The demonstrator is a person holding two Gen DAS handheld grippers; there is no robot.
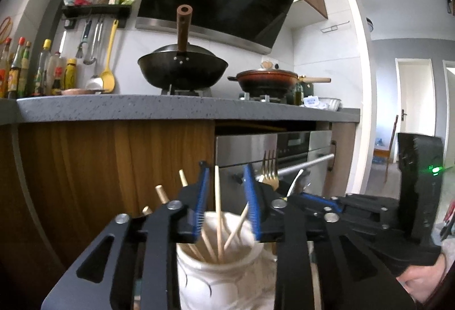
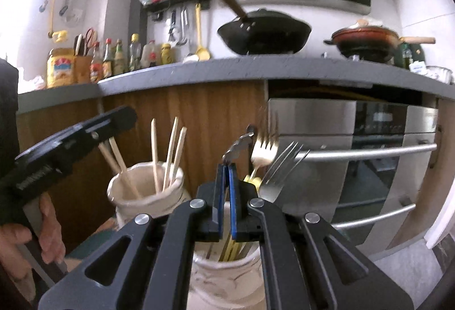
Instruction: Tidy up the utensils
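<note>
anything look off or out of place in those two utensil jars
Nothing is spilled or broken. The chopsticks stand in their own jar; forks fill the other jar, where the right gripper pinches a silver utensil.

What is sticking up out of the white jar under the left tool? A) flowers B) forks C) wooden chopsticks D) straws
C: thin wooden chopsticks stand in the white jar beneath the open left tool; the forks sit in the other jar.
</note>
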